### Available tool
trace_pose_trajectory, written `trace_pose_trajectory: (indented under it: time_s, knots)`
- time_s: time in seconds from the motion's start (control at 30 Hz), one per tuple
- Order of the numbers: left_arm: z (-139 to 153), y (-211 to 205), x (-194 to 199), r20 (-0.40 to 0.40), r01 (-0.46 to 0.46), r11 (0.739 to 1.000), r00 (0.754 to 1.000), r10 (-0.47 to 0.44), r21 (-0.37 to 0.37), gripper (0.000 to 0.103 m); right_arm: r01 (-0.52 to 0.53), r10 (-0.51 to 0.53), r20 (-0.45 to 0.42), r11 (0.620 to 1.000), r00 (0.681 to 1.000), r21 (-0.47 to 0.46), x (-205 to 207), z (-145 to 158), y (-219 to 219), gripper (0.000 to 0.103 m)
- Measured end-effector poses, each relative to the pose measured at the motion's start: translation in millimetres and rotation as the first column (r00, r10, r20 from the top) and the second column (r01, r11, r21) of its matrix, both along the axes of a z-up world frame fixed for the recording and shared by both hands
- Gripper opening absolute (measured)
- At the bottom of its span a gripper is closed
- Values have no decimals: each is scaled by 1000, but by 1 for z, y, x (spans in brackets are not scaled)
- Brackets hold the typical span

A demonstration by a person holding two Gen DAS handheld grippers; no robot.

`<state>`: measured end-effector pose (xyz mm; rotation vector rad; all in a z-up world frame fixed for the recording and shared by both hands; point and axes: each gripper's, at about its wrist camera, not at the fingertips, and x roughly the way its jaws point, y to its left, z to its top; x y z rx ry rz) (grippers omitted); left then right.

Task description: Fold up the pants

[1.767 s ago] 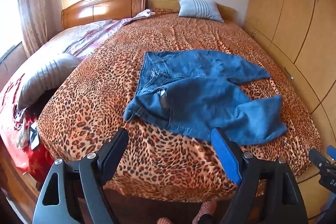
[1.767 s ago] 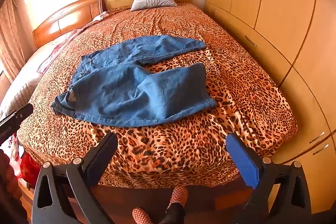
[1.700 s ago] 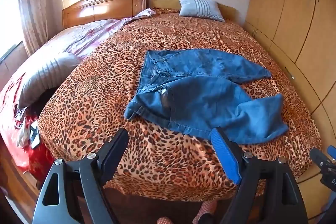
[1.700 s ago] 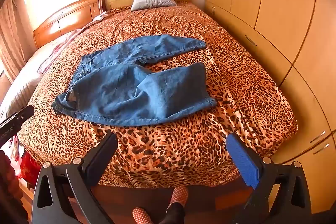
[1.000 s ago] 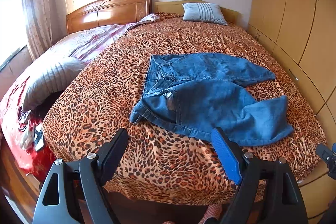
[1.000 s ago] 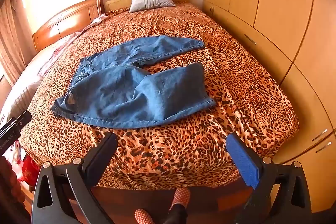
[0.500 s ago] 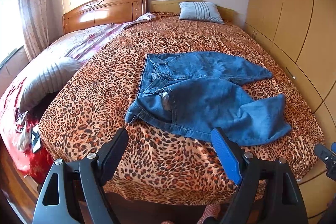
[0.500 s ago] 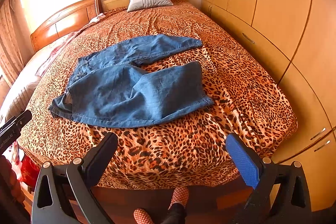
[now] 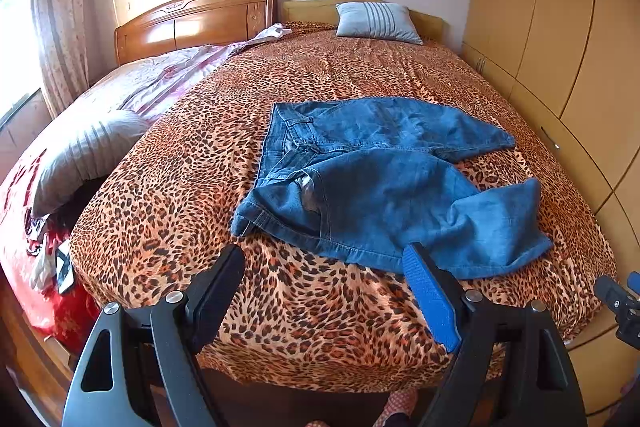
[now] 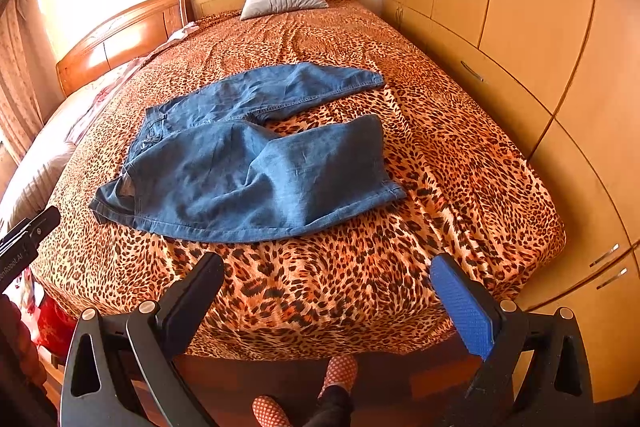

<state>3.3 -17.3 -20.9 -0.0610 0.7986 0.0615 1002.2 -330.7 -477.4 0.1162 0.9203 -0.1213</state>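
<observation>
Blue denim pants (image 9: pixel 384 183) (image 10: pixel 256 163) lie spread on the leopard-print bed cover (image 9: pixel 328 75) (image 10: pixel 460 163), waistband to the left, the two legs splayed to the right, the near leg rumpled. My left gripper (image 9: pixel 324 267) hovers open over the bed's foot edge, just short of the near leg's lower seam. Also open, my right gripper (image 10: pixel 326 277) hangs above the foot edge, a little in front of the near leg and clear of the cloth. Neither holds anything.
Wooden wardrobe doors (image 9: pixel 560 27) (image 10: pixel 520 27) run close along the bed's right side. A grey striped pillow (image 9: pixel 376 21) lies at the headboard, another pillow (image 9: pixel 84 151) and a red quilt (image 9: pixel 24 227) at the left. A person's slippered feet (image 10: pixel 304 391) stand at the bed's foot.
Both grippers have drifted slightly in view, staying open; the pants have not moved.
</observation>
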Motion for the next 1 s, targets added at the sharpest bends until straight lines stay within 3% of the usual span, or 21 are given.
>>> trace_pose_trajectory:
  time_s: [1.0]
  knots:
    - [-7, -11, 15, -28, -16, 1000, 999, 16, -3, 82, -26, 26, -26, 1000, 999, 0, 18, -11, 1, 103]
